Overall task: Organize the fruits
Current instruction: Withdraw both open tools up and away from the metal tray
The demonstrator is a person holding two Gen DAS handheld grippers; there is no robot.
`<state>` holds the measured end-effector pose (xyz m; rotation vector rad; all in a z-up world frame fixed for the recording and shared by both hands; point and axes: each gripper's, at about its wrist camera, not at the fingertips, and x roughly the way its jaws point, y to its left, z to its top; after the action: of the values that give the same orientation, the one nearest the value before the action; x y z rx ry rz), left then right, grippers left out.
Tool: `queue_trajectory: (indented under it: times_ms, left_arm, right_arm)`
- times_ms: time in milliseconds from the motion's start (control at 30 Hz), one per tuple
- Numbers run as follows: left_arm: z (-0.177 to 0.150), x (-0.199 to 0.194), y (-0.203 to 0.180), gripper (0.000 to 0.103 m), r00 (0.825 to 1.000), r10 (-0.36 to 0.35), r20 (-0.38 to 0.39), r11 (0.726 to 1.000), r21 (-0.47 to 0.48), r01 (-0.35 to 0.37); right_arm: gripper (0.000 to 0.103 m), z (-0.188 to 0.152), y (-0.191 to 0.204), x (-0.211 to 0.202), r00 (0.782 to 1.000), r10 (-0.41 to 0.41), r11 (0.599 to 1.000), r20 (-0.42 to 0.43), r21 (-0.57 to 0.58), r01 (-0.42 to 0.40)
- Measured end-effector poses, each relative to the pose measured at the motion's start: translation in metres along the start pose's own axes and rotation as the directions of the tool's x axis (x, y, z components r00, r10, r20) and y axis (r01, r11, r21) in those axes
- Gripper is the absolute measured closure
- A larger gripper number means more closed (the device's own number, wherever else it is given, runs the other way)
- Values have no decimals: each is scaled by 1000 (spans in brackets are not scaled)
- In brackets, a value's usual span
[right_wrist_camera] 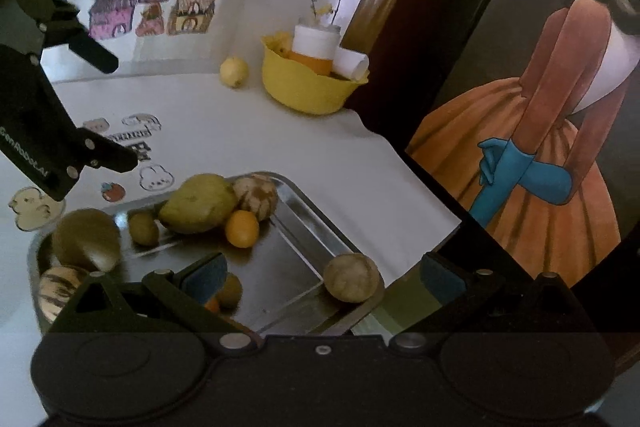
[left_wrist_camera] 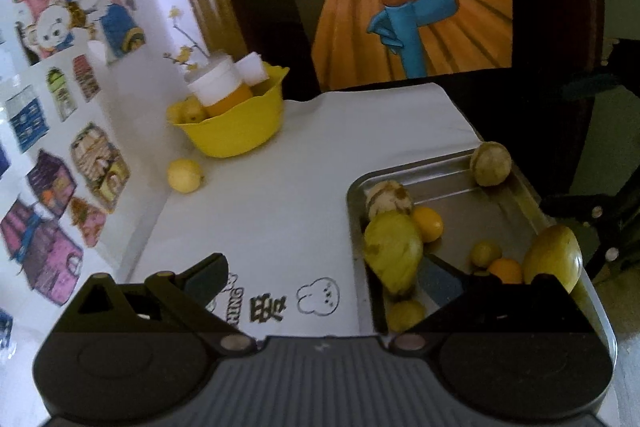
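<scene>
Item one: shallow rectangular steel tray (right_wrist_camera: 308,211), set at the near right of my white paper-covered bench (right_wrist_camera: 240,131). Contents: a large yellow-green pear-shaped fruit (right_wrist_camera: 198,203) leaning on a mottled tan round fruit (right_wrist_camera: 256,197), a small orange citrus (right_wrist_camera: 242,228) touching both, a small olive-green fruit (right_wrist_camera: 143,227) beside them, and a pale tan round fruit (right_wrist_camera: 351,283) resting on the tray's right rim.

Item two: yellow plastic bowl with wavy rim (left_wrist_camera: 232,131), at the bench's far end near the sticker-covered wall. Contents: a white-lidded orange jar (left_wrist_camera: 220,91), a white cup, a yellowish fruit.

Item three: loose yellow lemon (left_wrist_camera: 185,175), on the bench just beside the bowl.

Open bench lies between bowl and tray; the bench's right edge runs just beyond the tray.

My left fingers (left_wrist_camera: 332,281): spread, holding nothing. My right fingers (right_wrist_camera: 324,277): spread wide over the tray's near corner, holding nothing.
</scene>
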<state>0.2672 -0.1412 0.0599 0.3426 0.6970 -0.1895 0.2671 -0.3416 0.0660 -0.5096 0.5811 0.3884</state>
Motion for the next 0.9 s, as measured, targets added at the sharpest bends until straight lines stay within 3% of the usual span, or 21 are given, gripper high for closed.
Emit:
queue_trajectory:
  times_ms: [900]
  left_arm:
    - [-65, -52, 19, 0, 993, 31, 110, 978, -208, -8]
  right_arm:
    - [1, -15, 49, -60, 995, -27, 997, 94, 74, 20]
